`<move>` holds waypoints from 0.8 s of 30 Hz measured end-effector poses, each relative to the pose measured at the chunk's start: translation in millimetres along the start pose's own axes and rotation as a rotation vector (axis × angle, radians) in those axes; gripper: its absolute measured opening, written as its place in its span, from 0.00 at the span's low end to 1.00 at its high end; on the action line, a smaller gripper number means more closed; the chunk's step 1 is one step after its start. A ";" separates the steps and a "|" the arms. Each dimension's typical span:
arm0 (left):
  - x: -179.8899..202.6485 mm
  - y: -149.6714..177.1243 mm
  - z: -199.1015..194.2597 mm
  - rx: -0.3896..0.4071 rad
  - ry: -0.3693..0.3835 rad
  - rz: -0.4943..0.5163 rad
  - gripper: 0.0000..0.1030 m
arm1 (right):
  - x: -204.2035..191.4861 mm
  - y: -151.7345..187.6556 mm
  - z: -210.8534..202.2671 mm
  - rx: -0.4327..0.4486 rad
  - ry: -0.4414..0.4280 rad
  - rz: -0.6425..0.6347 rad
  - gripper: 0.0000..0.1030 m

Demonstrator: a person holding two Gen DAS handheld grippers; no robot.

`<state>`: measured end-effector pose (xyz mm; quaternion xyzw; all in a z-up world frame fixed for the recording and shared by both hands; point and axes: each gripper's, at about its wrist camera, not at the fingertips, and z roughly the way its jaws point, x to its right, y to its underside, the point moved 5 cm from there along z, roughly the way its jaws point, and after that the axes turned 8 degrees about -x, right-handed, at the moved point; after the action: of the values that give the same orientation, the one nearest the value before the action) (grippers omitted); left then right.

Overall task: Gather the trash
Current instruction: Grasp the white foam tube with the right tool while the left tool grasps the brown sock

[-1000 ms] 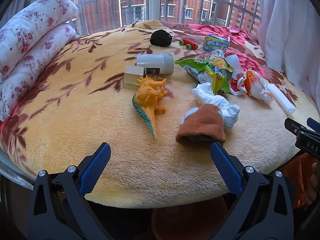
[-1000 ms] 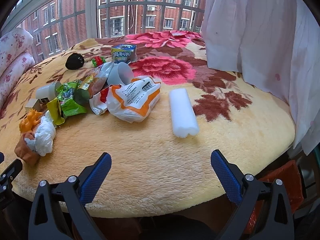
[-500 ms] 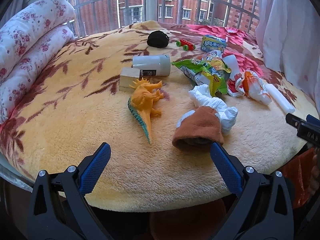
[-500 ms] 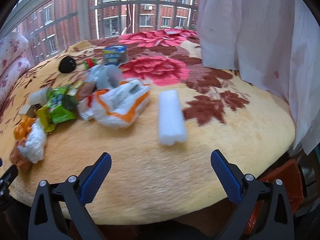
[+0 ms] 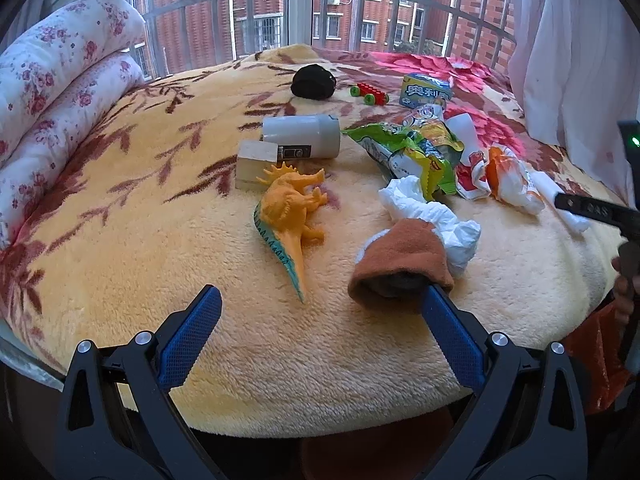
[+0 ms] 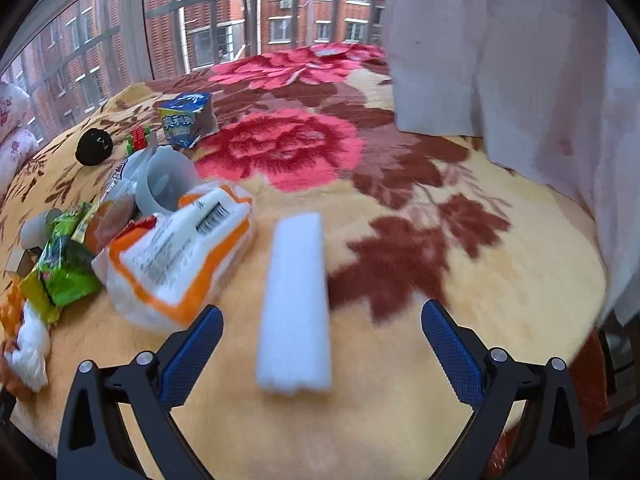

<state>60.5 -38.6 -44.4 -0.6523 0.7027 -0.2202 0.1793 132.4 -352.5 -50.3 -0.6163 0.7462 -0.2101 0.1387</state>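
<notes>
Trash lies strewn on a plush floral blanket (image 5: 120, 240). In the right wrist view a white foam stick (image 6: 294, 300) lies lengthwise between the fingers of my open right gripper (image 6: 322, 336), with an orange-and-white plastic bag (image 6: 180, 264) just to its left. My left gripper (image 5: 320, 316) is open over the blanket's near edge; its right fingertip (image 5: 434, 300) is at the mouth of a brown sock (image 5: 400, 264). Beyond the sock are crumpled white tissue (image 5: 436, 216) and green snack wrappers (image 5: 412, 152).
An orange toy dinosaur (image 5: 292, 212), a wooden block (image 5: 256, 160), a grey cylinder (image 5: 304, 136), a black ball (image 5: 314, 80), a toy car (image 5: 368, 94) and a blue snack box (image 6: 184, 120) lie around. Pillows (image 5: 52, 80) line the left, a white curtain (image 6: 520, 60) hangs at right.
The right gripper has moved forward and low, bringing the foam stick between its fingers. The left gripper has edged forward toward the brown sock. Both stay open.
</notes>
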 end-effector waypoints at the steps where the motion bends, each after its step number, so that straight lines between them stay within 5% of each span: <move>1: -0.1 0.1 0.0 0.000 -0.001 0.001 0.95 | -2.3 -4.0 4.6 -0.008 -0.006 -0.008 0.89; 3: 0.3 0.8 -0.3 -0.001 -0.003 0.003 0.95 | -9.5 -12.3 19.5 -0.044 -0.033 -0.037 0.53; 4: 0.7 1.5 -1.7 0.001 -0.002 0.004 0.95 | -12.1 -13.2 26.0 -0.071 -0.036 -0.046 0.42; 6: 1.1 1.5 -3.8 0.011 0.003 0.007 0.95 | -13.4 -12.8 39.8 -0.122 -0.040 -0.051 0.41; 15: 15.8 16.3 -26.5 0.083 0.042 0.085 0.95 | -12.5 8.1 14.1 -0.025 -0.083 -0.082 0.20; 24: 35.6 6.6 -16.5 0.124 0.082 0.162 0.95 | -16.2 35.1 -43.2 0.084 -0.251 -0.065 0.20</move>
<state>43.1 -72.5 -32.9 -0.5716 0.7447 -0.2747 0.2077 85.3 -325.2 -30.5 -0.6552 0.6931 -0.1670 0.2497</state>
